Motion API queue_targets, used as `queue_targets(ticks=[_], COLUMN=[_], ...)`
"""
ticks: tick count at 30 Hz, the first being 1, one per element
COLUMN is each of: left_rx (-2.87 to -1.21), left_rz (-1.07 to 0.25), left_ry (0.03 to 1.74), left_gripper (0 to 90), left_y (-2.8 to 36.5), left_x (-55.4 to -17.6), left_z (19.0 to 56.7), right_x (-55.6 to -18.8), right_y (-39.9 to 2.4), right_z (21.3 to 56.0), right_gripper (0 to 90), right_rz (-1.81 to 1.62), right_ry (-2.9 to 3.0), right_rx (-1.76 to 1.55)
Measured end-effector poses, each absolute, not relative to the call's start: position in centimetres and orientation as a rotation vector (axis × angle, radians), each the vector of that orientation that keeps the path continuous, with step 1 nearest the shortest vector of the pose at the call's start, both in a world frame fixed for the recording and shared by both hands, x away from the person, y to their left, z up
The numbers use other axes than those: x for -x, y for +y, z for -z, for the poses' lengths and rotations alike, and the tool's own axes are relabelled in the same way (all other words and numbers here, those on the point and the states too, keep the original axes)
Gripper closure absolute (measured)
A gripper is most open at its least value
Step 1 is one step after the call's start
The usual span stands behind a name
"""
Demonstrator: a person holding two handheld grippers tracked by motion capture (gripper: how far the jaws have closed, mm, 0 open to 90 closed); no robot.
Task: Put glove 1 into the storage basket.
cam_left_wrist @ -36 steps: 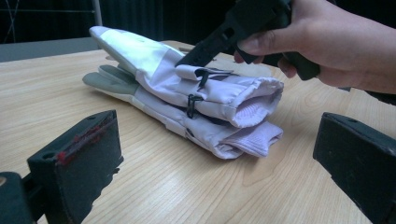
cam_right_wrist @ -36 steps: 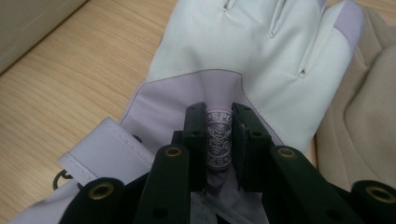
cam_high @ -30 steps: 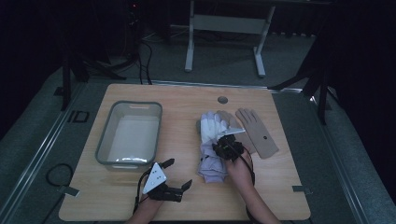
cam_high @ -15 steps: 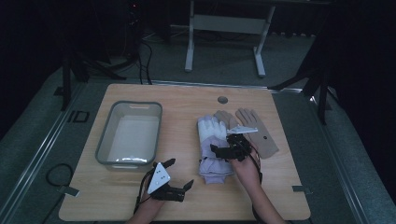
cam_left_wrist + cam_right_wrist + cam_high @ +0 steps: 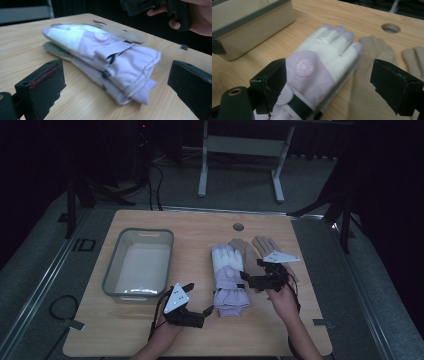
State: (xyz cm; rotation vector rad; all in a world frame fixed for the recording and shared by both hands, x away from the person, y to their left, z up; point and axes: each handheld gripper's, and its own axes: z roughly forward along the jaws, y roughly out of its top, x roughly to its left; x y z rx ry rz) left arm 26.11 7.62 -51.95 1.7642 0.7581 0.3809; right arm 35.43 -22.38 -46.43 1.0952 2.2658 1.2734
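Your grey-rimmed clear plastic tub [image 5: 139, 265] sits left of centre in the high view with nothing inside it. Your lilac and white padded glove [image 5: 228, 279] lies flat at mid-frame, stacked on another like it, fingers toward the top, cuff toward you, partly covering a tan glove [image 5: 244, 252]. Your right gripper [image 5: 248, 281] has just been opening, released just beside the lilac glove. Your left gripper [image 5: 200, 306] stands released near the cuff

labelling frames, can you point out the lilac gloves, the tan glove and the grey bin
lilac gloves [image 5: 227, 280], high view, on the round badge of the top glove
tan glove [image 5: 264, 246], high view, on its bare palm
grey bin [image 5: 112, 270], high view, on its left rim
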Motion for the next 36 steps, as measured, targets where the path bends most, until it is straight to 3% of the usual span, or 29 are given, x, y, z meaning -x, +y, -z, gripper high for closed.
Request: queue_targets(ticks=[7,8,12,14,16,18,25,29,34,36], left_rx=[-1.796,-1.796,-1.838,-1.855,-1.864,-1.897,-1.948,-1.954,-1.947,-1.956], left_rz=[-0.312,-0.303,-0.258,-0.247,-0.24,-0.244,-0.151,-0.094,-0.045,-0.024], left_ry=[0.817,0.839,0.954,1.01,1.024,1.046,1.099,1.145,1.17,1.164], left_gripper=[6.1,10.8,21.7,21.7,21.7,21.8,21.8,21.8,21.9,24.4], left_y=[6.1,6.0,5.2,4.8,4.5,4.0,3.3,3.4,3.6,3.5], left_x=[-28.6,-29.0,-30.2,-30.4,-30.5,-30.4,-30.6,-31.0,-31.2,-31.2], left_z=[49.4,49.2,49.0,49.4,49.7,50.5,52.8,54.2,54.9,55.1], right_x=[-36.6,-36.6,-37.4,-38.1,-38.5,-39.2,-39.7,-39.9,-40.0,-40.2], right_y=[-22.5,-22.3,-21.9,-22.0,-22.0,-21.9,-21.5,-21.1,-20.7,-20.9], right_z=[46.0,46.2,47.2,47.6,47.9,48.7,50.5,52.2,53.2,53.7], right_gripper=[9.9,10.0,28.4,36.6,37.6,44.6,43.3,38.1,39.9,45.1], right_rz=[-1.289,-1.279,-1.234,-1.246,-1.25,-1.287,-1.253,-1.189,-1.117,-1.142], right_ry=[2.3,2.304,2.291,2.288,2.279,2.293,2.35,2.407,2.472,2.49], right_rx=[-1.193,-1.18,-1.226,-1.272,-1.3,-1.35,-1.416,-1.468,-1.509,-1.553])
